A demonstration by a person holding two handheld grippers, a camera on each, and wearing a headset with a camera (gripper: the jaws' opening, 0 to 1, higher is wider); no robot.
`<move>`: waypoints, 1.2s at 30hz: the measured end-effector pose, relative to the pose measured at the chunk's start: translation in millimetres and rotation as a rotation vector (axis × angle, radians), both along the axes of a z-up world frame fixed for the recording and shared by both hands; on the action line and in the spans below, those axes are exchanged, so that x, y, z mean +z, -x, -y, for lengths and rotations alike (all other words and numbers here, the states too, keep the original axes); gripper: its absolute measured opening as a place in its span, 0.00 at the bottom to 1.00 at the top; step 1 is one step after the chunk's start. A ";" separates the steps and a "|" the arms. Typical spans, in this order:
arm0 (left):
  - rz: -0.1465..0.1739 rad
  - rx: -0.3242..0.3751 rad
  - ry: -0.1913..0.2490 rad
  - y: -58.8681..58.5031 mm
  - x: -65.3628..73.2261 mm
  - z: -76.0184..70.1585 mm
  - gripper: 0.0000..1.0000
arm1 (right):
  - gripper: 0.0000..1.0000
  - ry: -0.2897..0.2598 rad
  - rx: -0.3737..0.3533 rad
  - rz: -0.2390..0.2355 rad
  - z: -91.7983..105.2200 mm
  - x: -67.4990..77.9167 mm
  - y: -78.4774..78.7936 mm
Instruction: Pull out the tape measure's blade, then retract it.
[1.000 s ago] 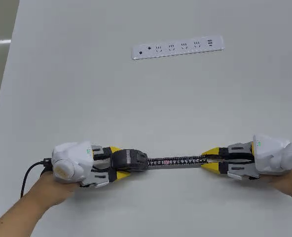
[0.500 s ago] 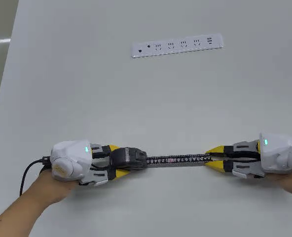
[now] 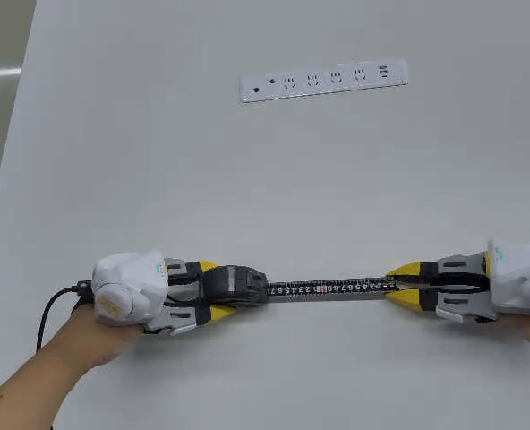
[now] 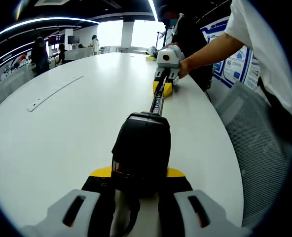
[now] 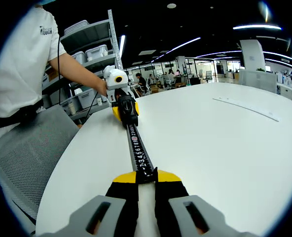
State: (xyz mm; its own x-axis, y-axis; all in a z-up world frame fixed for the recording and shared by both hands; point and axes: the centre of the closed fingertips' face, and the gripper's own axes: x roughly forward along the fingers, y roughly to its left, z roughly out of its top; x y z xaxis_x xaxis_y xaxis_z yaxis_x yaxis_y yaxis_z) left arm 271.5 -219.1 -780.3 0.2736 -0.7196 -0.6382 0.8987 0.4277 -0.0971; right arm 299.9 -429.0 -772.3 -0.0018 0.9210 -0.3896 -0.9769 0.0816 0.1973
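White table (image 3: 247, 179); one tape measure (image 3: 245, 287) held by left claw (image 3: 216, 290), right claw (image 3: 401, 285).

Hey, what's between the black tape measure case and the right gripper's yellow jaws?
The dark numbered blade spans it, from the black tape measure case to the right gripper pinching its end, over bare white table; clearest in the head view.

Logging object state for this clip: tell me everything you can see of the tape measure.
The tape measure has a black, plastic-looking case lying on the white table, clamped between the yellow-tipped fingers of the left gripper. Its dark blade, printed with pale numerals and a red mark, is drawn out straight toward the right, low along the tabletop. The blade's far end is pinched by the right gripper. Nothing else touches it.
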 end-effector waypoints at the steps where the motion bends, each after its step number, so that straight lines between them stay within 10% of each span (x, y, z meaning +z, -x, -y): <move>1: -0.001 0.000 0.000 -0.1 0.1 0.1 0.29 | 0.09 0.002 0.000 0.001 0.8 -0.1 0.0; 36: -0.008 0.000 -0.012 0.5 0.4 0.6 0.30 | 0.08 0.006 -0.056 -0.022 47.4 0.8 -11.3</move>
State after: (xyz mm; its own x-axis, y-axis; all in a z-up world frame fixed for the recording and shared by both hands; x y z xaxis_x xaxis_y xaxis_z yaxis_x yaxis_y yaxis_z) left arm 271.0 -219.7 -779.9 0.2683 -0.7122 -0.6486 0.8979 0.4288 -0.0994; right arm 311.2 -476.4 -771.5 0.0406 0.9174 -0.3960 -0.9662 0.1370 0.2183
